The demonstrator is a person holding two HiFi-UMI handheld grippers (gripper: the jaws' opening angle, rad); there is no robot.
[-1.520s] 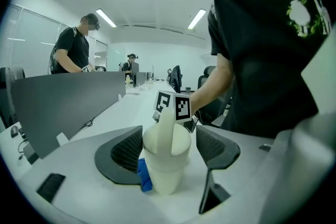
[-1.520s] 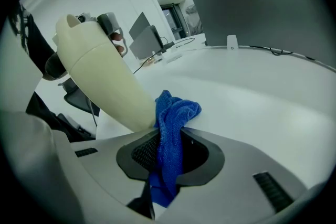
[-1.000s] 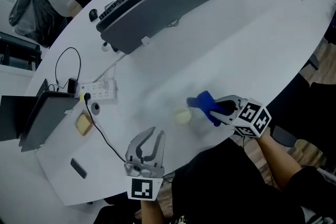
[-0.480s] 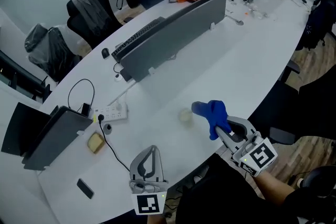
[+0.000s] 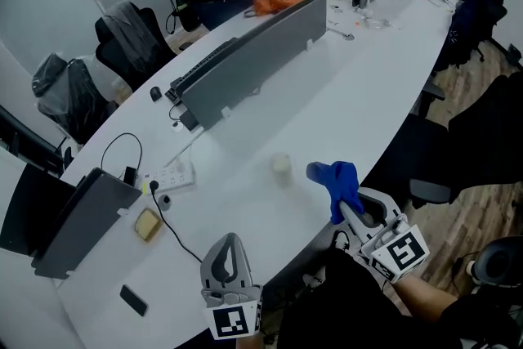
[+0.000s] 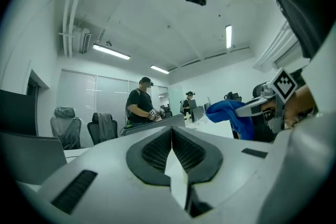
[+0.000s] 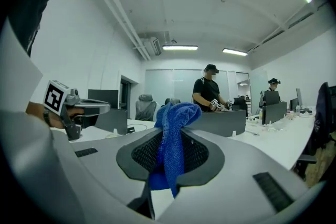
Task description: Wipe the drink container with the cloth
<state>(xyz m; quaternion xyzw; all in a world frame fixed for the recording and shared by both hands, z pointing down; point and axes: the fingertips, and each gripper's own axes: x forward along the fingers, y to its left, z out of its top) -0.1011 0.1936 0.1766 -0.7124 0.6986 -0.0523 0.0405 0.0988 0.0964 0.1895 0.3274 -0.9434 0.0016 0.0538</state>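
Note:
The drink container (image 5: 281, 164), a small pale cup, stands alone on the white table (image 5: 359, 94). To its right, over the table's near edge, my right gripper (image 5: 350, 207) is shut on a blue cloth (image 5: 333, 182), which hangs clear of the cup. In the right gripper view the cloth (image 7: 177, 115) bulges up from between the jaws of the right gripper (image 7: 169, 136). My left gripper (image 5: 231, 241) hovers at the near edge, left of the cup, shut with nothing in it. In the left gripper view the left gripper (image 6: 171, 132) has its pads together, and the blue cloth (image 6: 228, 113) shows at right.
A long grey divider panel (image 5: 253, 53) crosses the table, with a keyboard (image 5: 208, 64) behind it. A power strip (image 5: 176, 176), a cable, a laptop (image 5: 73, 225), a yellow block (image 5: 148, 223) and a phone (image 5: 133, 300) lie at left. People work at the far end beside an orange cloth (image 5: 274, 2). Office chairs ring the table.
My left gripper's jaws went from open to shut with nothing in them. The right gripper lifted the cloth away from the cup, toward the near edge. The head view swung up.

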